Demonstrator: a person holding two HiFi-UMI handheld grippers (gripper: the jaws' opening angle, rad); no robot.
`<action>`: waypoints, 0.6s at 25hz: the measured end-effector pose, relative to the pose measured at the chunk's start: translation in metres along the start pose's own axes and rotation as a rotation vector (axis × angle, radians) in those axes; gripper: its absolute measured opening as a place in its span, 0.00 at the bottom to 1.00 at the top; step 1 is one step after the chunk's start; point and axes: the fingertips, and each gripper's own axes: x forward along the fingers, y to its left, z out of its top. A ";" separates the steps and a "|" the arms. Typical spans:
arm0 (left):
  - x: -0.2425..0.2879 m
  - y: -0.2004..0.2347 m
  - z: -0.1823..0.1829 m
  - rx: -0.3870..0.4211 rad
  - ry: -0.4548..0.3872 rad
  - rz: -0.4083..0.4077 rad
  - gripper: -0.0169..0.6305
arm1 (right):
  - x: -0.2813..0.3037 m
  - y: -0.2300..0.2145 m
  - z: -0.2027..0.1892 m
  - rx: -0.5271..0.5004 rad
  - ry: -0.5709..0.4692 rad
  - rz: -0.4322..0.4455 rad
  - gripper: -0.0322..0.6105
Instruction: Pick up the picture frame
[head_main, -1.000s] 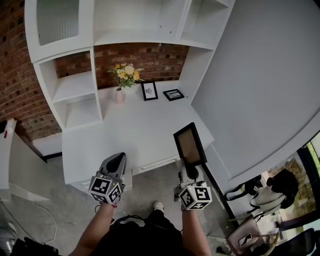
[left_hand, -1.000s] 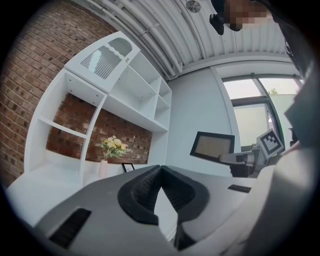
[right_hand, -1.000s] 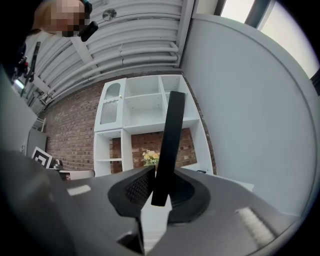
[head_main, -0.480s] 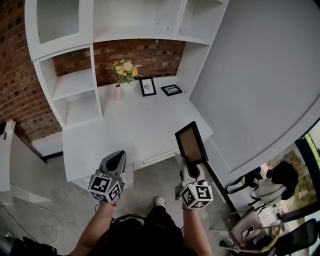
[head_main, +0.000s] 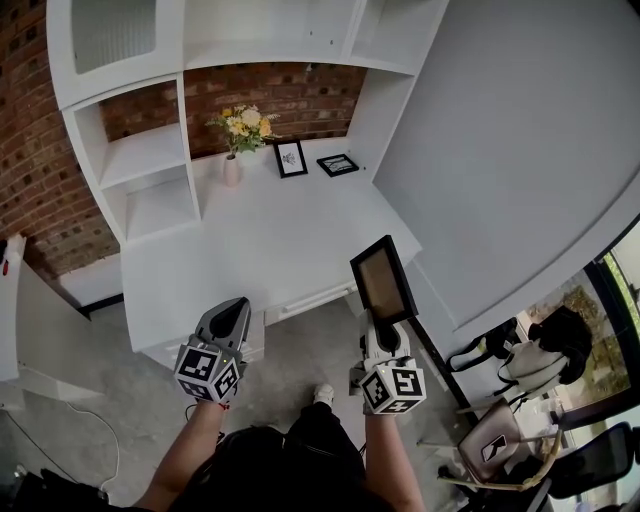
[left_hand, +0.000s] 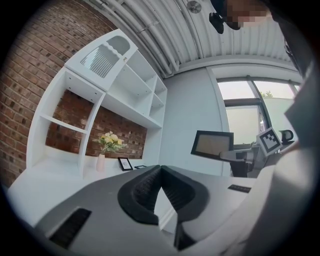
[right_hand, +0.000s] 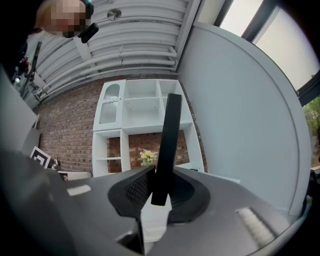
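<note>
My right gripper (head_main: 376, 328) is shut on a black picture frame (head_main: 381, 278) with a brown inner panel, held off the white desk's (head_main: 270, 250) front right corner. In the right gripper view the frame (right_hand: 166, 145) shows edge-on, standing upright between the pads. The left gripper (head_main: 232, 316) is shut with nothing in it, just off the desk's front edge. In the left gripper view its pads (left_hand: 159, 170) meet at the tips, and the held frame (left_hand: 212, 145) shows to the right.
At the back of the desk stand a vase of yellow flowers (head_main: 236, 135), a small upright framed picture (head_main: 291, 158) and another frame lying flat (head_main: 338, 164). White shelving (head_main: 140, 170) rises behind, against a brick wall. A grey curved wall (head_main: 520, 160) is to the right.
Both grippers have drawn back a little from the desk, the right one carrying the frame with it. The desk and its items have shifted up in the head view.
</note>
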 end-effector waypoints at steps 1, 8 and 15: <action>0.000 -0.001 0.000 -0.002 0.000 -0.001 0.04 | -0.001 0.001 0.000 0.001 0.000 0.000 0.15; -0.001 -0.004 -0.001 0.002 0.002 -0.005 0.04 | -0.005 -0.002 0.000 0.002 -0.006 -0.004 0.15; 0.002 -0.009 0.002 0.014 -0.001 -0.006 0.04 | -0.004 -0.008 0.002 0.006 -0.017 -0.006 0.15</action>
